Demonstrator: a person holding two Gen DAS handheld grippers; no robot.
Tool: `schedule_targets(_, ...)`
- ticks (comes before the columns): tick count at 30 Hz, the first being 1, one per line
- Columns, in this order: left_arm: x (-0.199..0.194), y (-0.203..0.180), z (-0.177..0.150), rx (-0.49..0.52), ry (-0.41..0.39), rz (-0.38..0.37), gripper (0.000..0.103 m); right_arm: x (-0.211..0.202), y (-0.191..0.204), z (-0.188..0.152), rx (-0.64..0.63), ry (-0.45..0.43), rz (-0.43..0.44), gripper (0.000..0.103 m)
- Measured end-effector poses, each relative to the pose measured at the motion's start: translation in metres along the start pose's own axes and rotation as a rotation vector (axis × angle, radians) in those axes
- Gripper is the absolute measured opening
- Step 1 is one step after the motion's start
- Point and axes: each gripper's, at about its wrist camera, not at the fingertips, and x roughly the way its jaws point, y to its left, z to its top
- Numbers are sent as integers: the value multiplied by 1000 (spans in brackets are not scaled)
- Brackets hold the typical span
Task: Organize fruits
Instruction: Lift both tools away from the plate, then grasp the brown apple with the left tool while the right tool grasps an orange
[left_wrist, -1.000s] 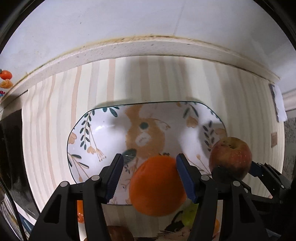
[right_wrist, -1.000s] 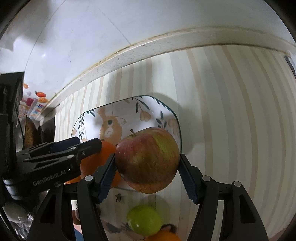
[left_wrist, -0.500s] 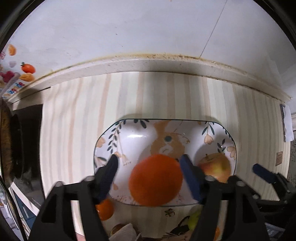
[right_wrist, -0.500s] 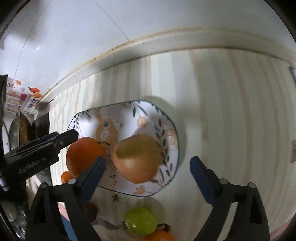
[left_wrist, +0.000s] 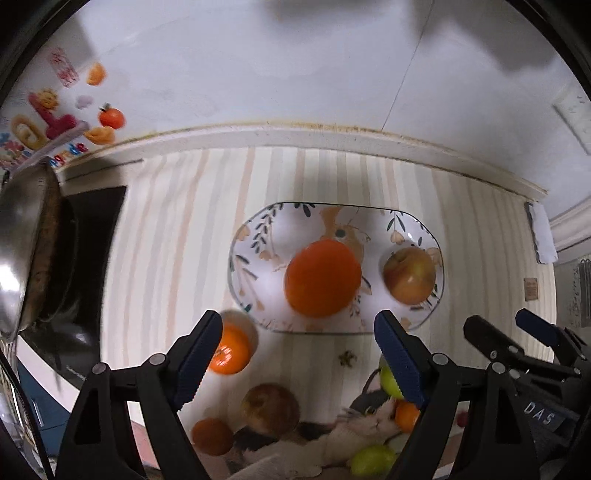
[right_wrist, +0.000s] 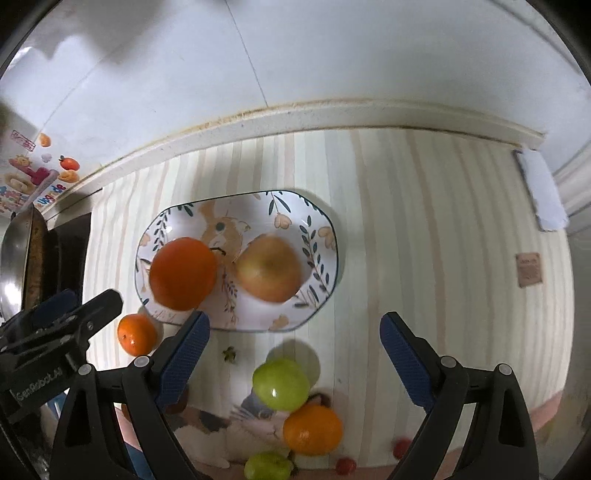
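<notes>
A white oblong ceramic plate (right_wrist: 325, 236) painted with a rabbit and leaf sprigs lies flat on the pale striped tabletop (right_wrist: 424, 221), its long axis running left to right, roughly parallel to the cream ledge at the foot of the wall (right_wrist: 332, 114). Two fruits sit on it: a large round orange (right_wrist: 183, 273) toward the left end and a red-yellow apple (right_wrist: 269, 268) toward the right, close beside each other; whether they touch cannot be told. In the right wrist view the apple's dimpled end faces up toward the camera.

The left gripper (left_wrist: 299, 354) hangs spread wide with nothing between its blue-padded fingers, set back over the near edge of the plate. The right gripper (right_wrist: 295, 354) is likewise spread and empty, also back from the plate.

On the near side of the plate, loose fruit lies on the tabletop: a small mandarin (right_wrist: 137, 334) just off the plate's left corner, a green round fruit (right_wrist: 280, 384) touching a second orange (right_wrist: 312, 428), another green fruit (right_wrist: 267, 466) at the front edge, and a brownish-red apple (left_wrist: 269, 408) seen from the left wrist. Two tiny red fruits (right_wrist: 345, 464) sit near the front edge.
</notes>
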Motion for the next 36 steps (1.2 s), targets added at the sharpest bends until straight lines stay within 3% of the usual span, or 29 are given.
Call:
schedule_targets(9,-82,18,-43,26,-145,-24,84,-91,18,-58,2,-147,-31,95)
schedule_targets(15,-121,24,-67,52,-196,-52,84,-147,27,-88,29,-239,-34,95)
schedule_targets(20,-132,37,-80,53,-204,-91,84,-172,37,-109,52,-262,13,95)
schedule_targets(24,-110,50,-87,55,-152,-84,89,-152,39,-119,85,-217,24,95)
schedule_targets(27,-77,57,-93,59,-83,-58,89,-115,27,-125,123,-134,42,95)
schedule_targets(33,13,56,-100,76,108,-15,89,-23,-7,-130,179,41,66,95)
schedule_targets(36,55,54,-99,33,210,-40,89,17,-21,-128,196,113,67,95)
